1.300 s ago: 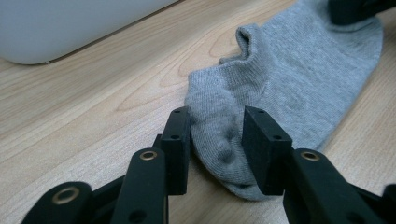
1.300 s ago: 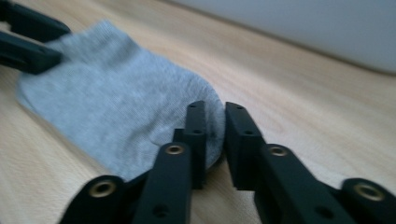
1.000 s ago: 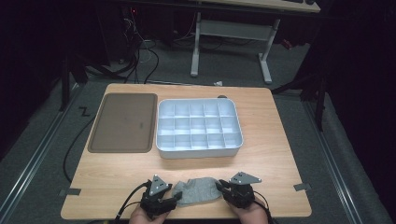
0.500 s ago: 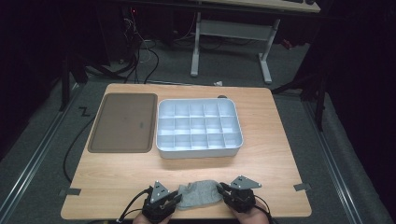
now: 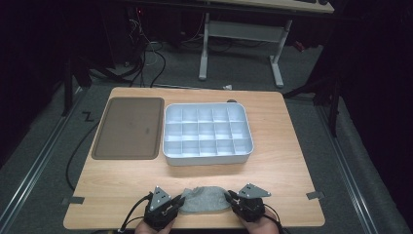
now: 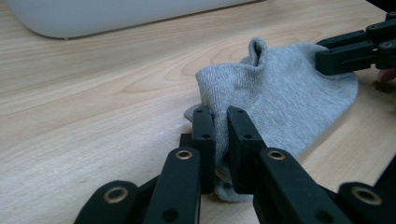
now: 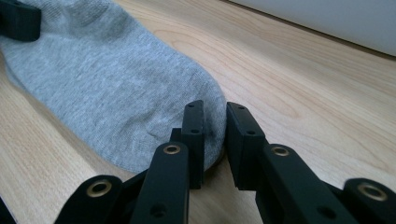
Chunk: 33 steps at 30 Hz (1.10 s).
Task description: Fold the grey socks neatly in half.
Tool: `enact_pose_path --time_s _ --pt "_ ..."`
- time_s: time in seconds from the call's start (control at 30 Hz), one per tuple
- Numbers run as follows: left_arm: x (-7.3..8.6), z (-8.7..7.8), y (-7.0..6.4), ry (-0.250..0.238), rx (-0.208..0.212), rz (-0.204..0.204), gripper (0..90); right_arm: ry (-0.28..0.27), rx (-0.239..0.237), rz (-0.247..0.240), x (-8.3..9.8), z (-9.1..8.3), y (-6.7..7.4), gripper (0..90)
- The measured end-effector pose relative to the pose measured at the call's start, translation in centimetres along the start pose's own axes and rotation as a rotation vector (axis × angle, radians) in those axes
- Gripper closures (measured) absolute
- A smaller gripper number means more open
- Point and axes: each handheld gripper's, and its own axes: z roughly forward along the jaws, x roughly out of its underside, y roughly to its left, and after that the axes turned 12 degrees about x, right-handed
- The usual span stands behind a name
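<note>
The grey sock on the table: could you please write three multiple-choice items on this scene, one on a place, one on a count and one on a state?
1. Where does the grey sock lie?
A. in the divided white bin
B. on the brown tray
C. on the table's near edge, between the two claws

2. How many rows of compartments does the divided white bin have?
A. one
B. three
C. six

3. What is the left claw doing?
A. pinching one end of the sock
B. hanging wide open above the tray
C. gripping the bin's rim

Answers: 1 C, as the high view shows the sock on bare wood of the table between the left claw and the right claw; 2 B, as three rows run across the bin; 3 A, as the left gripper view shows the jaws, which have just been closing, pressed on a fold of fabric.
</note>
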Motion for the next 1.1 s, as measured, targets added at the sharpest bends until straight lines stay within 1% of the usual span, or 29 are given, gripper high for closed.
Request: enact_pose_path --time_s 0.03,0.07,0.1,0.2,0.27,0.3,0.33,0.37,0.4,0.43,0.47,0.5,0.53,0.57,0.6,0.63,0.67,0.7,0.73,0.77,0.8,0.83,0.9,0.97,1.03,1.07,1.1 --pt "-0.1 -0.1 0.3 -0.009 -0.006 -0.010 83.1 0.001 -0.003 0.001 -0.2 0.2 0.1 78.6" --pt "-0.1 -0.1 0.3 -0.009 -0.006 -0.010 83.1 0.001 -0.003 0.001 -0.2 0.2 0.1 78.6" --pt "-0.3 -0.2 0.7 -0.011 -0.005 -0.021 83.1 0.001 -0.006 0.000 -0.3 0.3 0.2 78.4" --pt "-0.4 -0.2 0.9 -0.007 -0.002 -0.025 83.1 0.002 -0.010 0.001 -0.5 0.5 0.4 77.9" --pt "-0.4 -0.2 1.0 -0.005 0.007 -0.032 83.0 0.000 -0.008 0.007 -0.6 0.7 0.4 76.1" --pt "-0.4 -0.2 0.9 -0.005 0.010 -0.032 83.0 0.002 -0.002 0.014 -0.8 0.8 0.4 70.6" --pt "-0.4 -0.2 0.9 -0.005 0.010 -0.032 83.0 0.002 -0.002 0.014 -0.8 0.8 0.4 70.6" --pt "-0.5 -0.2 0.9 -0.003 0.011 -0.029 83.0 -0.003 0.005 0.016 -0.9 0.7 0.5 67.4" --pt "-0.5 -0.2 0.9 -0.002 0.013 -0.027 82.9 -0.026 0.013 0.017 -1.1 0.4 0.6 61.4" --pt "-0.5 -0.1 0.9 0.001 0.015 -0.026 82.9 -0.059 0.013 0.020 -1.5 0.0 0.9 59.7" --pt "-0.5 -0.1 0.8 -0.001 0.015 -0.028 82.9 -0.075 0.011 0.017 -1.7 -0.3 1.1 60.0" --pt "-0.5 -0.1 0.8 -0.002 0.014 -0.028 82.8 -0.093 -0.015 0.009 -2.2 -0.7 1.7 62.3" --pt "-0.5 -0.1 0.8 -0.001 0.017 -0.030 82.8 -0.093 -0.015 0.009 -2.2 -0.7 1.7 62.3" --pt "-0.5 0.0 0.8 -0.001 0.020 -0.032 82.8 -0.106 -0.058 -0.011 -2.9 -0.8 2.9 67.3" --pt "-0.6 -0.1 0.9 0.000 0.021 -0.032 82.8 -0.099 -0.081 -0.027 -3.2 -0.6 3.6 70.6" --pt "-0.6 -0.1 0.9 -0.001 0.022 -0.033 82.8 -0.081 -0.086 -0.054 -3.5 -0.2 4.2 74.2" --pt "-0.6 -0.1 0.9 -0.001 0.022 -0.033 82.7 -0.081 -0.086 -0.054 -3.5 -0.2 4.2 74.2" --pt "-0.6 -0.2 0.9 -0.001 0.024 -0.034 82.7 -0.040 -0.101 -0.082 -3.7 0.8 5.2 80.8" --pt "-0.6 -0.3 1.0 -0.002 0.024 -0.033 82.7 -0.040 -0.101 -0.082 -3.7 0.8 5.2 80.8" --pt "-0.6 -0.4 1.0 -0.004 0.028 -0.037 82.6 -0.013 -0.120 -0.091 -3.8 1.7 5.9 83.3" --pt "-0.6 -0.4 1.0 -0.004 0.028 -0.037 82.5 -0.003 -0.119 -0.103 -3.8 2.0 6.1 84.4" --pt "-0.6 -0.6 1.1 -0.008 0.031 -0.041 82.5 -0.003 -0.119 -0.103 -3.8 2.0 6.1 84.4" --pt "-0.7 -0.9 1.2 -0.015 0.036 -0.047 82.4 0.026 -0.125 -0.110 -3.8 2.7 6.5 85.4" --pt "-0.6 -1.4 1.3 -0.021 0.041 -0.048 82.0 0.017 -0.129 -0.114 -3.9 2.9 6.9 85.6" --pt "-0.6 -1.5 1.4 -0.020 0.042 -0.049 82.1 0.016 -0.134 -0.114 -3.9 3.0 6.9 85.5" --pt "-0.6 -1.6 1.4 -0.020 0.044 -0.051 82.3 0.014 -0.138 -0.114 -4.0 3.0 7.0 84.7" --pt "-0.6 -1.6 1.5 -0.019 0.042 -0.049 82.3 0.011 -0.151 -0.111 -4.1 2.9 6.9 80.4"
